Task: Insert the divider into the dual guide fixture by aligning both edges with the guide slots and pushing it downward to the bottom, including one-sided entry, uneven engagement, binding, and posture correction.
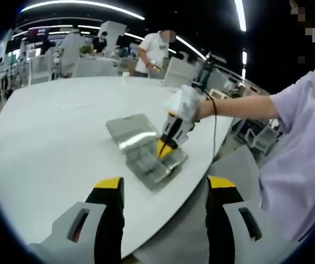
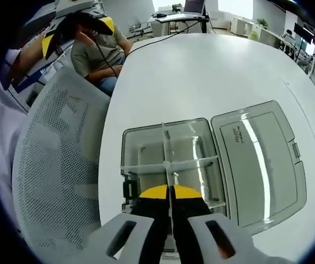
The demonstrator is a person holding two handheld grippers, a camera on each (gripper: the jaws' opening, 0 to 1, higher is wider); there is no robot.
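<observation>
A clear plastic box, the guide fixture [image 2: 131, 144], lies on the white table with its lid [image 2: 256, 165] folded open to the right. A thin clear divider [image 2: 164, 142] stands on edge along the box's middle, crossing a shorter clear cross piece [image 2: 196, 163]. My right gripper [image 2: 171, 193] is shut on the divider's near end, just above the box. In the left gripper view the right gripper [image 1: 166, 147] points down into the fixture [image 1: 144, 162]. My left gripper [image 1: 166, 187] is open and holds nothing, well short of the box.
A grey mesh chair [image 2: 53, 154] stands at the table's edge [image 2: 107, 165], left of the box. The left gripper [image 2: 77, 30] shows far off at top left. A person's arm and lavender sleeve [image 1: 295, 143] reach in from the right. Other people [image 1: 153, 52] and desks lie beyond.
</observation>
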